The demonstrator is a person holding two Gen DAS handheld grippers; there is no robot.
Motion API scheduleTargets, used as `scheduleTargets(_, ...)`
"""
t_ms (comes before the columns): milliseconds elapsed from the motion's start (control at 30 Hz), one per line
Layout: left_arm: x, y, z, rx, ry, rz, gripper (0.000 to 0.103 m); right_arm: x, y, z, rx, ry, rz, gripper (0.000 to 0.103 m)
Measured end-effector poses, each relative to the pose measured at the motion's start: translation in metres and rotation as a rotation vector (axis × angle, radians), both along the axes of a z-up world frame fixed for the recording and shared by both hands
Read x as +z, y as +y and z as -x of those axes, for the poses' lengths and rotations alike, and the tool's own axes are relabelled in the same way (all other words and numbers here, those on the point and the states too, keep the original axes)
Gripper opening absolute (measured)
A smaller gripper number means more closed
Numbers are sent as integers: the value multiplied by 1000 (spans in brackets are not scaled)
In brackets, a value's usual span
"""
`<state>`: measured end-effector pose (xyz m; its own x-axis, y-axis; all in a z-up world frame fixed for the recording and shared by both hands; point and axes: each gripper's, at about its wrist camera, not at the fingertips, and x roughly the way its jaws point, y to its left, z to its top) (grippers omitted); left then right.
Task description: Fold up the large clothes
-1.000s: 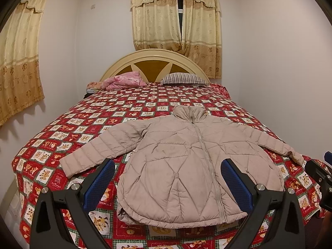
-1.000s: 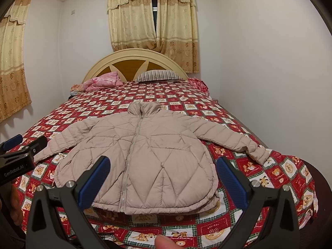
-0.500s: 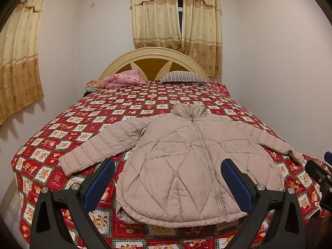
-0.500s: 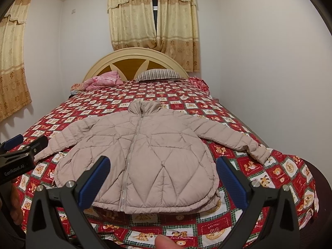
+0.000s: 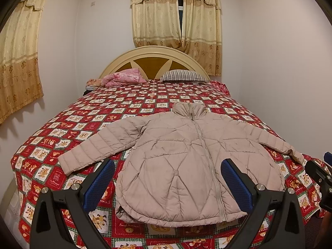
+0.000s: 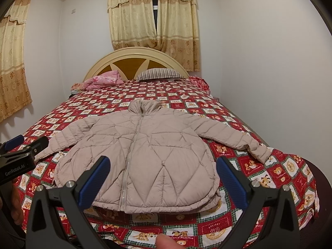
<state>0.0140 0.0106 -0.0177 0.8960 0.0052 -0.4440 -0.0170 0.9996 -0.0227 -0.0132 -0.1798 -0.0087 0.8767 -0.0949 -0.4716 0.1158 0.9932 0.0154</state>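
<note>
A beige quilted puffer jacket [image 5: 186,161] lies flat, front up and zipped, on a bed covered by a red patchwork quilt with teddy-bear squares [image 5: 128,108]. Its collar points toward 12 o'clock, at the cream arched headboard [image 5: 153,62]; its hem lies toward 6 o'clock, near the foot edge of the quilt. Both sleeves are spread outward: one reaches toward 8 o'clock in the left wrist view, the other toward 3 o'clock, its cuff near the quilt's side edge.

The left gripper [image 5: 168,184] is held above the foot of the bed, its two blue-padded fingers [image 5: 99,186] spread wide apart and pinching nothing; the jacket's lower body shows between them. The right gripper [image 6: 161,182] is likewise held clear, fingers [image 6: 94,182] spread wide and empty, framing the hem. Neither gripper touches the jacket.

In the right wrist view the left gripper appears at 9 o'clock; in the left wrist view the right gripper's body shows at 3 o'clock.

At the head of the bed, a crumpled pink blanket [image 5: 124,78] lies at 11 o'clock and a striped pillow [image 5: 182,76] at 12 o'clock. Yellow patterned curtains [image 5: 176,14] hang behind the headboard.
</note>
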Motion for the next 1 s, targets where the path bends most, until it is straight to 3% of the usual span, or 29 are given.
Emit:
scheduleTargets(400,-17,3,-24,13,29,-35,102,-24,-25,-23,-8,46,-57,103)
scheduleTargets(800,-60,-8,-119,-26,126,-104,102,-81,-97,-80,-163,188,-130,103)
scheduleTargets(1000,-85,-10,-178,-49,168,-107,102,-104,-157,-107,-287,234,-183,99)
